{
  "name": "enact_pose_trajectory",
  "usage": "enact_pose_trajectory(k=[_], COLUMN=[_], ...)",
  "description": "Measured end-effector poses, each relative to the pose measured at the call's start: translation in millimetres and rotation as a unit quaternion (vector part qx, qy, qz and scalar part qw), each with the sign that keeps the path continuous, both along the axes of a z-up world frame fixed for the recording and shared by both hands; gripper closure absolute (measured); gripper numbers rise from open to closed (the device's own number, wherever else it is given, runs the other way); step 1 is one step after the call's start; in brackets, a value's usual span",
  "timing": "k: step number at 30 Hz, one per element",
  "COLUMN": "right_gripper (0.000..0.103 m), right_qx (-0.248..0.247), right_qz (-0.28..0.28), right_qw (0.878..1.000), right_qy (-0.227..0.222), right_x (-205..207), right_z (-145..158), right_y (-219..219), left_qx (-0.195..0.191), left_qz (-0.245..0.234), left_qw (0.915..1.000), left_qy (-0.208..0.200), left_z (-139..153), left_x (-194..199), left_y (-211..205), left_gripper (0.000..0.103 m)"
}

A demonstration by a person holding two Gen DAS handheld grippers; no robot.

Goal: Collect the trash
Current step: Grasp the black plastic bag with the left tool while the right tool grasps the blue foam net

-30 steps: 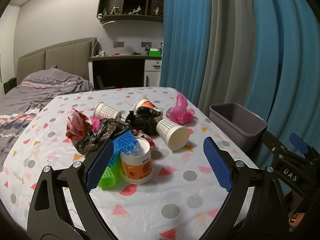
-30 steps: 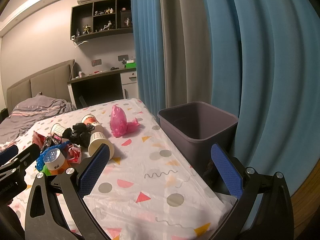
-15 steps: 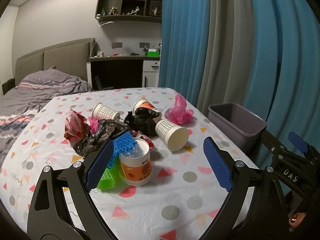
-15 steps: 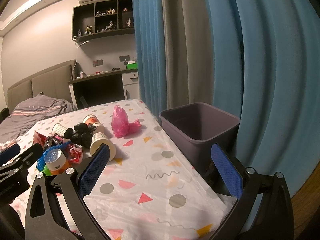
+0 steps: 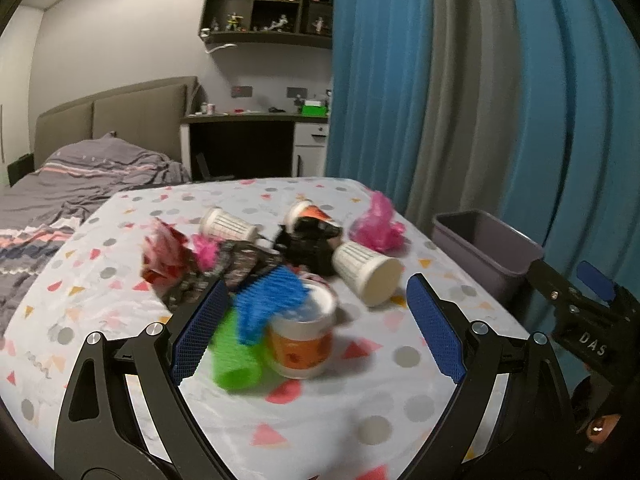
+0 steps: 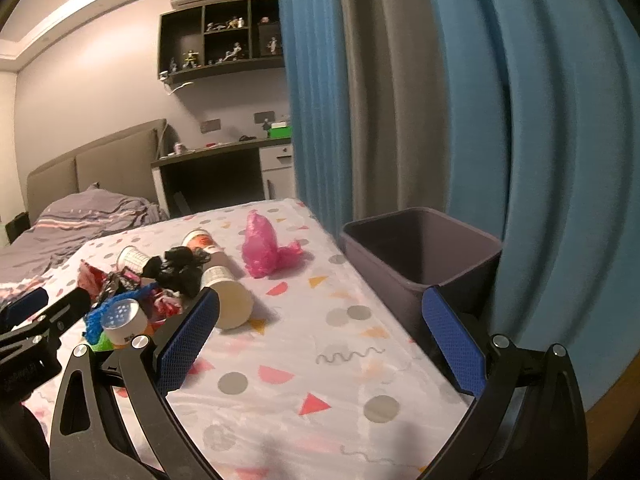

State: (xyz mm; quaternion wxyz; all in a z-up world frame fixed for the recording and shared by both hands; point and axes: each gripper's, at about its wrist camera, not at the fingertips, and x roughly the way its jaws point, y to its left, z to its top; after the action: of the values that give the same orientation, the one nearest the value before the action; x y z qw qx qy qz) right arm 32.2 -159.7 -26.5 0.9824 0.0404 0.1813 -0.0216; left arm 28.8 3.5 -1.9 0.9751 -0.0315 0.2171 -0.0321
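Trash lies heaped on a table with a spotted cloth (image 5: 320,420). An orange-and-white tub (image 5: 302,340) stands nearest, with blue mesh (image 5: 268,300) and green mesh (image 5: 236,360) at its left. Behind lie a white paper cup (image 5: 366,274), a black bag (image 5: 308,244), a pink bag (image 5: 378,228) and red wrappers (image 5: 164,252). My left gripper (image 5: 316,334) is open, its fingers either side of the tub, short of it. My right gripper (image 6: 320,340) is open over the table's right part, nothing between its fingers. A grey bin (image 6: 424,256) stands off the right edge.
Blue and grey curtains (image 6: 440,100) hang close behind the bin. A bed (image 5: 60,200) lies left of the table, with a desk (image 5: 240,144) and wall shelf at the back. The right gripper's body (image 5: 580,320) shows at the right in the left wrist view.
Both views have shifted slightly forward toward the table, and the left view is now motion-blurred. The trash has not moved and both grippers stay open.
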Motion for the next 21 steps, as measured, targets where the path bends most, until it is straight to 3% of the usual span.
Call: enact_pose_trajectory(k=[7,14,21], right_gripper=[0.005,0.012,0.035], right_qx=[0.001,-0.008,0.012], right_qz=[0.056,0.128,0.211], right_qw=[0.998,0.992,0.976], right_qy=[0.001,0.004,0.052], right_x=[13.3,25.6,48.1], right_z=[-2.5,-4.3,-18.5], right_y=[35.2,85.0,136.0], left_qx=[-0.011,-0.023,-0.016], left_qz=[0.054,0.108,0.133], left_qw=[0.9984,0.9935,0.9907], left_qy=[0.016,0.029,0.023], left_z=[-10.4,-21.9,-25.8], left_x=[10.0,9.2,8.4], left_y=[54.1,108.2,132.4], left_gripper=[0.018,0.024,0.024])
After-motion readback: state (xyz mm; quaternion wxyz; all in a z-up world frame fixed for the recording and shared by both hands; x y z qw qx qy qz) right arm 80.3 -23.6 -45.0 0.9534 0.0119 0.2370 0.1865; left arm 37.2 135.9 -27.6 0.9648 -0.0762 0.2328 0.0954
